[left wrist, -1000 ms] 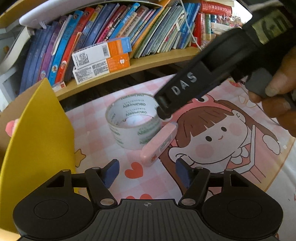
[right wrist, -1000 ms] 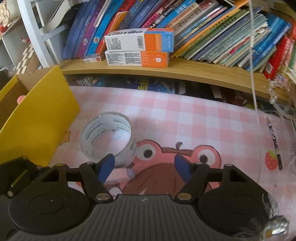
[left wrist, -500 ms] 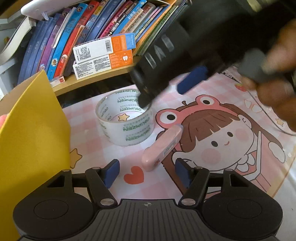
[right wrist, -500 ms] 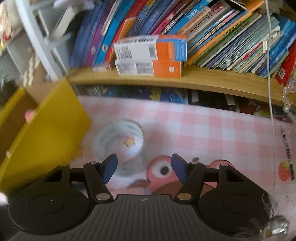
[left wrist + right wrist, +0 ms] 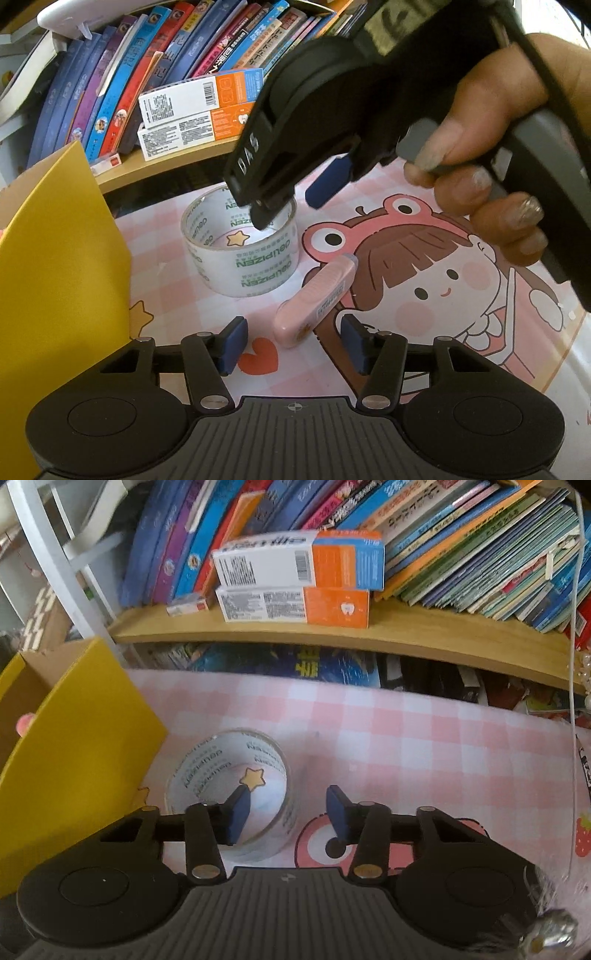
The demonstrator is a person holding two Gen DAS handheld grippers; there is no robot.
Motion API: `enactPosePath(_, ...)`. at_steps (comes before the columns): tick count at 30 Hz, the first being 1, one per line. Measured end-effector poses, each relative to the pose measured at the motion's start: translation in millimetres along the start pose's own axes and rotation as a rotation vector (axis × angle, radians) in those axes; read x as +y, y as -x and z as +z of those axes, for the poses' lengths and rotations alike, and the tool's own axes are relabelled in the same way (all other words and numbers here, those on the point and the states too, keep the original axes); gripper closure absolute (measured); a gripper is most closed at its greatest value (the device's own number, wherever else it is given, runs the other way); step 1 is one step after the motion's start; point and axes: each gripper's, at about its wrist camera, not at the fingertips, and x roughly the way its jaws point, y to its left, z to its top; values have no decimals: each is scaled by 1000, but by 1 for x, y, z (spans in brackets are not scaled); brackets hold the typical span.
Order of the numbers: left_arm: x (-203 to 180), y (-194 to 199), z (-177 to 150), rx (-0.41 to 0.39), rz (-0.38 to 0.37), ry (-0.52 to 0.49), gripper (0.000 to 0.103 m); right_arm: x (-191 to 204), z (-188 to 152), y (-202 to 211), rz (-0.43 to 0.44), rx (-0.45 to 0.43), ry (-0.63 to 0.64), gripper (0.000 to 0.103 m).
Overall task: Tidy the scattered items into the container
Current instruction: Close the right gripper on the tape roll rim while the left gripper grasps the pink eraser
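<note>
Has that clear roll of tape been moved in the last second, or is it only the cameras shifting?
Cannot tell. The tape roll stands beside the yellow box as before, though now a star shows through its hole, so it may have shifted slightly over the mat.

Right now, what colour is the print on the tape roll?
Green lettering on the clear tape roll; sharpest in the left wrist view.

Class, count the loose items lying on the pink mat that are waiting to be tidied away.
2. The tape roll stands near the yellow container, with the right claw straddling its wall. The pink case lies beside it, before the left claw. Others may be hidden.
</note>
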Motion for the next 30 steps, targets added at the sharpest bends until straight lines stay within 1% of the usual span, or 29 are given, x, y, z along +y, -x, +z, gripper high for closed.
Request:
enactPosePath(2, 0, 0, 0, -1, 0, 0, 48, -1, -2, -4, -5, 12, 0, 70)
enactPosePath(4, 0, 0, -1, -2, 0, -2, 48, -4, -3, -4, 3, 13, -10, 79)
enactPosePath(5, 0, 0, -1, -2, 0, -3, 48, -5, -4, -4, 5, 11, -15, 87)
enactPosePath(6, 0, 0, -1, -2, 0, -4, 48, -6, -4, -2, 4, 8, -18, 93)
enactPosePath(7, 0, 0, -1, -2, 0, -5, 48, -7, -4, -1, 0, 4, -20, 94)
enactPosePath(9, 0, 0, -1, -2, 0, -7, 50, -11, -5, 4, -4, -8, -26, 95)
enactPosePath(14, -1, -1, 0, -2, -4, -12, 53, -27, -11, 26, -10, -69, -82, 96)
enactPosePath(18, -2, -2, 2, 0, -6, -16, 56, -41, -17, 46, -42, -106, -116, 96)
enactPosePath(25, -4, -5, 6, 3, -12, -23, 62, -61, -33, 71, -74, -121, -171, 96)
enactPosePath(30, -6, -8, 9, 5, -22, -35, 70, -64, -45, 78, -88, -116, -184, 96)
